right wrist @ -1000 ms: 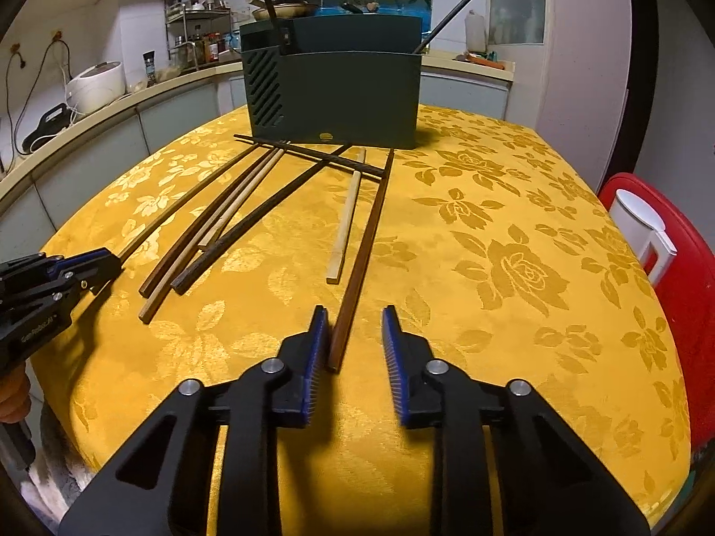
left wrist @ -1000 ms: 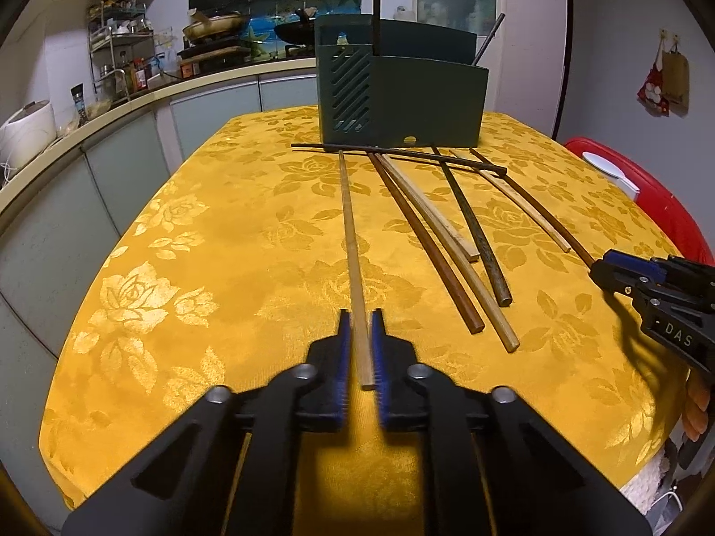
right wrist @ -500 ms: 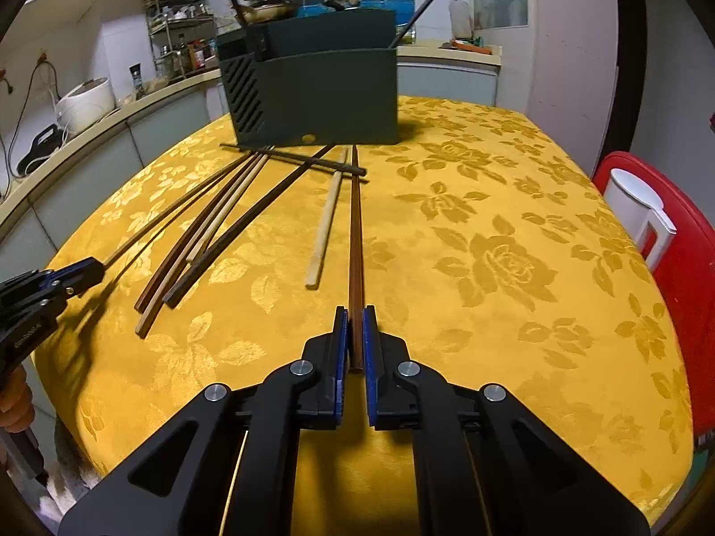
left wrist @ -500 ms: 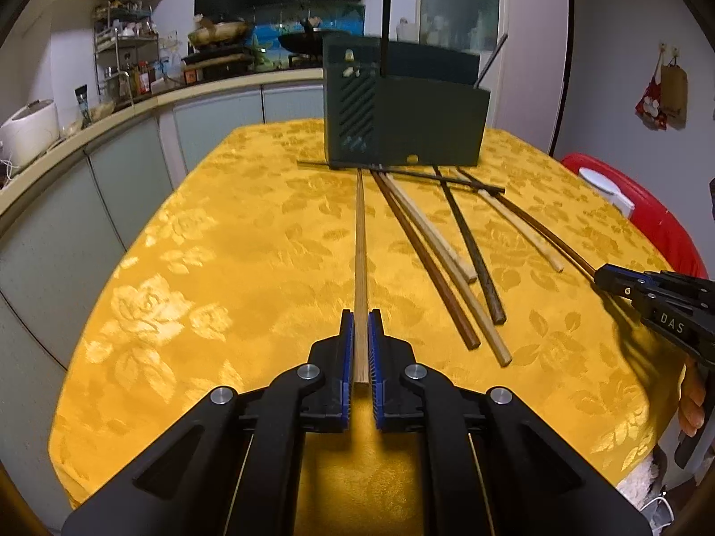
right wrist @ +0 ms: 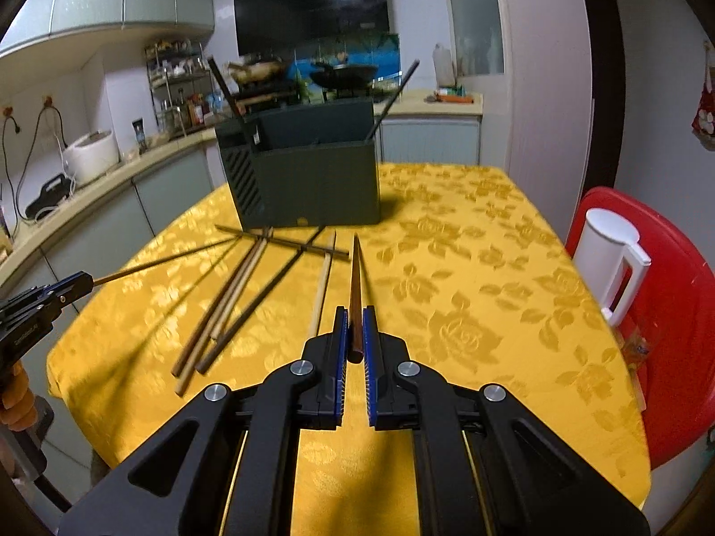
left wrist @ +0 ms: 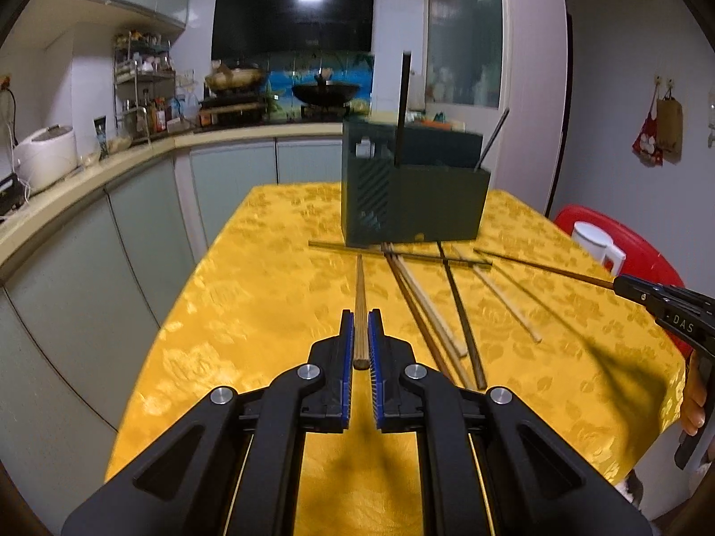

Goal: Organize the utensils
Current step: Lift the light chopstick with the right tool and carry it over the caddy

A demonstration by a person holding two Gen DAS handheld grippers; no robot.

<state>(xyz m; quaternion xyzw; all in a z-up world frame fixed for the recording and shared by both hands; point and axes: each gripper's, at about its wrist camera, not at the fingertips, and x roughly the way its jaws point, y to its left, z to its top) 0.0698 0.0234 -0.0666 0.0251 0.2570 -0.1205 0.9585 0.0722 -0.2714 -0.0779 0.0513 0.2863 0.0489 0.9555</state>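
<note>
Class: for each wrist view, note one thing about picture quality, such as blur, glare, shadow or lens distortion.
Left wrist view: the green holder and loose chopsticks are blurred, the left tongs and their light chopstick sharp; glare on the range hood.
Right wrist view: fisheye bends the counter; the tongs cast dark shadows on the yellow cloth.

Home kitchen: range hood (left wrist: 292, 11), wok (left wrist: 325, 91) on stove, rice cooker (left wrist: 44, 161), cabinets (left wrist: 134, 232).

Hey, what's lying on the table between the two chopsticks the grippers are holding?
In the right wrist view, five loose chopsticks lie between the light chopstick and the dark chopstick.
</note>
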